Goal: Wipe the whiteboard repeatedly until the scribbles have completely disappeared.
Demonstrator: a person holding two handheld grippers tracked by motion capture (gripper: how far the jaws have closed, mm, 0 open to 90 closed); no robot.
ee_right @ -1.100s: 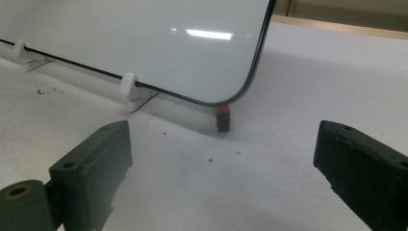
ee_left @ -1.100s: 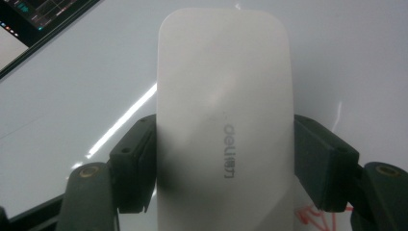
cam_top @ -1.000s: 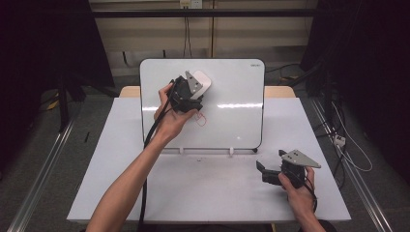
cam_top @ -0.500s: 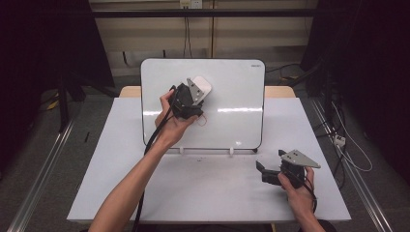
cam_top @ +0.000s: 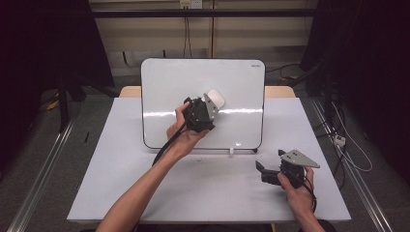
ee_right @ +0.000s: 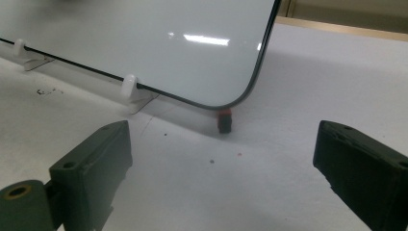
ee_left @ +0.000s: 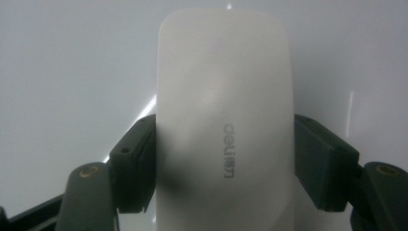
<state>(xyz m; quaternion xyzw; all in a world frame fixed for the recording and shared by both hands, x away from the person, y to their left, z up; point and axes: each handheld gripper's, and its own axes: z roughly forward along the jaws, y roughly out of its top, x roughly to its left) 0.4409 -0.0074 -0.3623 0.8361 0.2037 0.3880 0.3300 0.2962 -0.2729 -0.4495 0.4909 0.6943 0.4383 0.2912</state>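
Left gripper point(cam_top: 212, 107) lower now on whiteboard point(cam_top: 169, 87), eraser point(ee_left: 224, 120) (marked "deli") clamped.

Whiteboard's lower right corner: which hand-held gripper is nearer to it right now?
Right. The right hand-held gripper rests on the table just below that corner of the whiteboard, jaws open toward it. The left hand-held gripper is up at the board's middle, clamping the white eraser.

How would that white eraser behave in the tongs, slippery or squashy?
The white eraser looks like a rigid plastic shell: its sides stay straight where the left tongs clamp it, so probably stiff. Its smooth, glossy surface could slip if the hold loosens. It seems light, since a hold on its lower half alone keeps it against the whiteboard.
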